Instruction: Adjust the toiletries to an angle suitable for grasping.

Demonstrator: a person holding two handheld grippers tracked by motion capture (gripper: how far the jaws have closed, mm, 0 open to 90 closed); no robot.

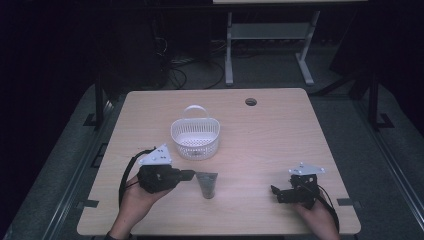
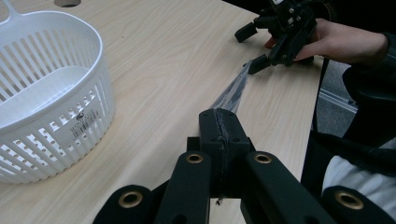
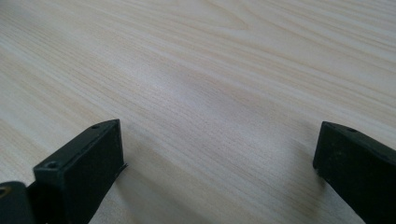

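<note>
A flat grey packet (image 1: 206, 184) lies near the front of the wooden table (image 1: 270, 135), its top edge pinched by my left gripper (image 1: 192, 175). In the left gripper view the jaws are shut on that edge (image 2: 219, 116) and the packet (image 2: 231, 93) stretches away from them, thin and glossy. A white slotted basket (image 1: 195, 137) with a handle stands just behind, and it is empty (image 2: 46, 88). My right gripper (image 1: 276, 194) rests at the front right, open, pointing left. Its jaws (image 3: 219, 158) stand wide apart over bare wood.
A round cable hole (image 1: 251, 102) sits near the table's far edge. Beyond the table are a white desk frame (image 1: 270, 45) and cables on a dark floor. From the left gripper view, the person's hand holds the right gripper (image 2: 252, 49) past the packet's tip.
</note>
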